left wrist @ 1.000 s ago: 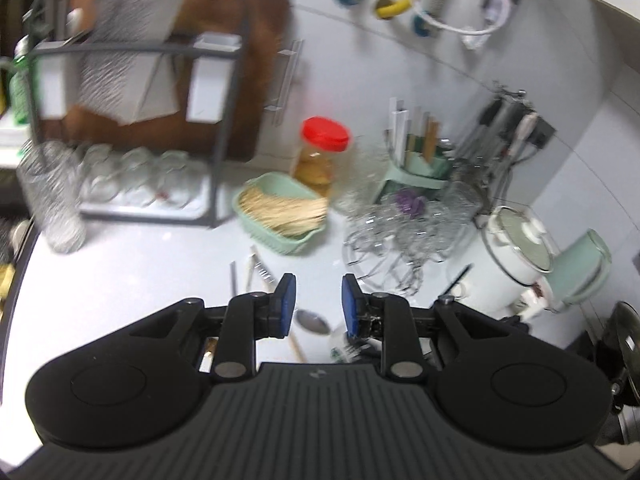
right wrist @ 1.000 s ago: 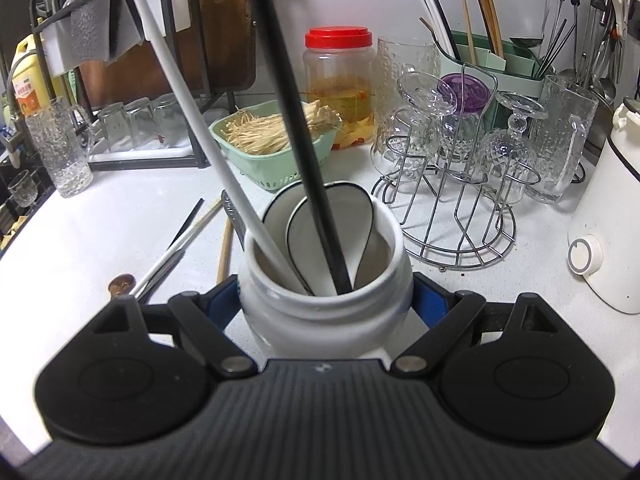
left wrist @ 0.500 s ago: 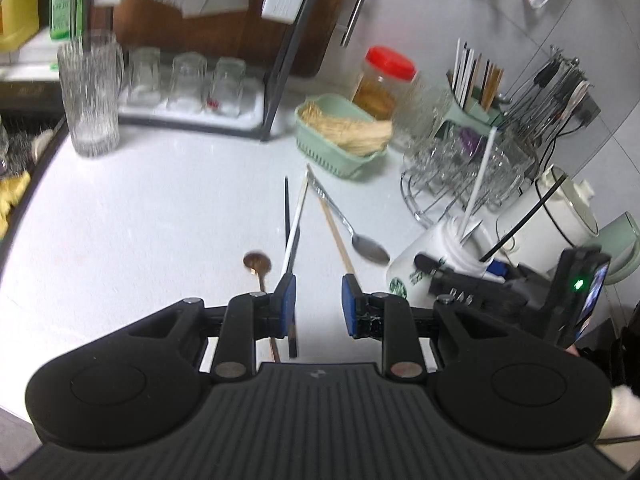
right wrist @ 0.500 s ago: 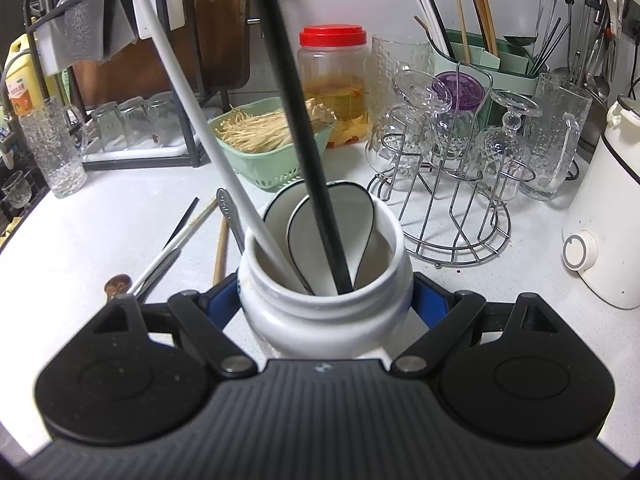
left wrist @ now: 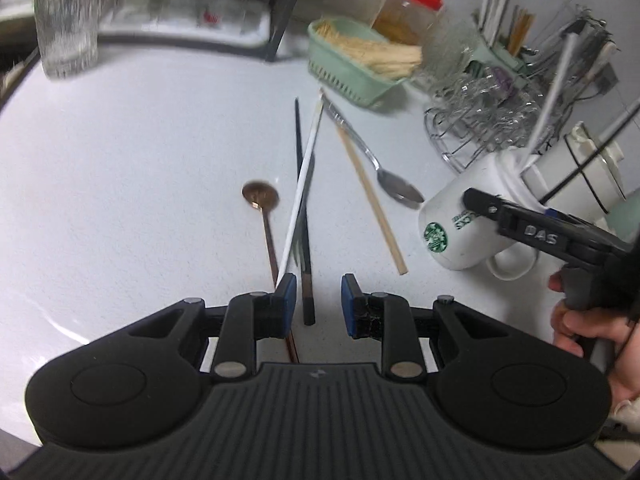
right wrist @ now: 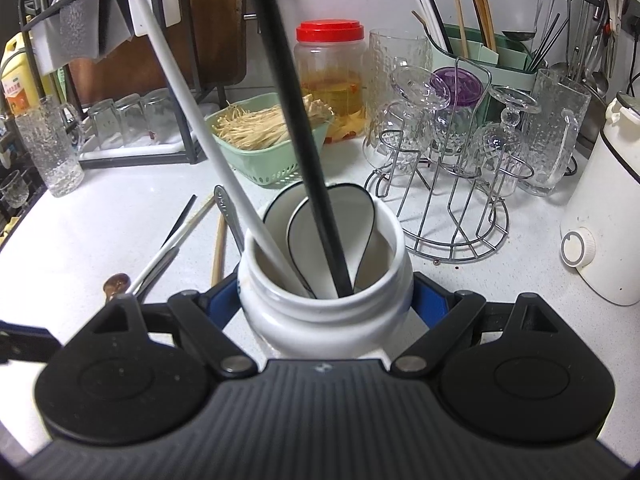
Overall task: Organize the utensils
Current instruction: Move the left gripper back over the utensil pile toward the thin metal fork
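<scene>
Several loose utensils lie on the white counter: a dark chopstick (left wrist: 301, 200), a white chopstick (left wrist: 306, 176), a copper spoon (left wrist: 260, 197), a wooden chopstick (left wrist: 372, 204) and a steel spoon (left wrist: 398, 190). My left gripper (left wrist: 319, 304) hangs low over their near ends, open, with the dark chopstick's end lying between its blue pads. My right gripper (right wrist: 326, 300) is shut on a white mug (right wrist: 280, 322), seen tilted in the left wrist view as the mug (left wrist: 460, 232). The mug carries a white chopstick (right wrist: 192, 108), a black chopstick (right wrist: 292, 112) and two ceramic spoons (right wrist: 340, 232).
Behind the utensils stand a green basket (left wrist: 348, 76), a red-lidded jar (right wrist: 330, 80) and a wire rack of glasses (right wrist: 440, 184). A tall glass (left wrist: 66, 20) and a dish rack are at the far left. A white appliance (right wrist: 600, 224) sits right. A hand (left wrist: 580, 328) grips the right tool.
My left gripper has dropped toward the counter, so the loose utensils now sit close under its pads. The right gripper and the mug have stayed put.
</scene>
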`<state>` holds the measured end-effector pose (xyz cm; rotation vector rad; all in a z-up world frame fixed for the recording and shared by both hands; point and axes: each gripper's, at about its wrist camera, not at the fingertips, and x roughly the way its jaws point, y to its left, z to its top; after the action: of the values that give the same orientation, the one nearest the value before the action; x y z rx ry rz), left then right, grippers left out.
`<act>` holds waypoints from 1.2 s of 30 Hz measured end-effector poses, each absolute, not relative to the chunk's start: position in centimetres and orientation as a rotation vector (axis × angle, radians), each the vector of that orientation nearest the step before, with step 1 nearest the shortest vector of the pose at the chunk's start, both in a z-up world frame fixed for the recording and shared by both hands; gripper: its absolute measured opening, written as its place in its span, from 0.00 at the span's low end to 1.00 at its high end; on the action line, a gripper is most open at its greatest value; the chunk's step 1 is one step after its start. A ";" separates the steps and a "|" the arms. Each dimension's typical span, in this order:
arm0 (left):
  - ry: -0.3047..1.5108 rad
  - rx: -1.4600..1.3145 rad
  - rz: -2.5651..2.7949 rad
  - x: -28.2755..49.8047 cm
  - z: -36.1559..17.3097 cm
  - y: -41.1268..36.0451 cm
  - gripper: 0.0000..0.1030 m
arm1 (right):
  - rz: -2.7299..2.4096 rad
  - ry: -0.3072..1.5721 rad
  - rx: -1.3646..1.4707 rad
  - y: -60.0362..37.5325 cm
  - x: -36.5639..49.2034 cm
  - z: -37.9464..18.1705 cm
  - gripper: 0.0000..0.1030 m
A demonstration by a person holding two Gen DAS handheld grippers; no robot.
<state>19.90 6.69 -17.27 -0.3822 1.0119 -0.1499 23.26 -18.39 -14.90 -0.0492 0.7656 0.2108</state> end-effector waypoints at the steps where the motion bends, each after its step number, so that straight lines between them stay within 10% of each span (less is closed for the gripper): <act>1: 1.016 -0.406 -0.153 20.1 -17.7 6.7 0.26 | 0.210 0.766 -0.048 -18.4 23.3 -14.9 0.88; 29: 1.005 -0.792 0.096 22.1 -21.5 9.6 0.26 | 0.196 0.757 -0.042 -18.4 23.0 -14.9 0.88; 36: 1.022 -0.776 0.112 22.4 -22.0 9.4 0.09 | 0.201 0.757 -0.044 -18.4 23.0 -14.9 0.88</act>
<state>22.41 9.38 -21.97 -0.7760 1.0217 0.1120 22.97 -18.43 -14.90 -0.0444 0.7568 0.2012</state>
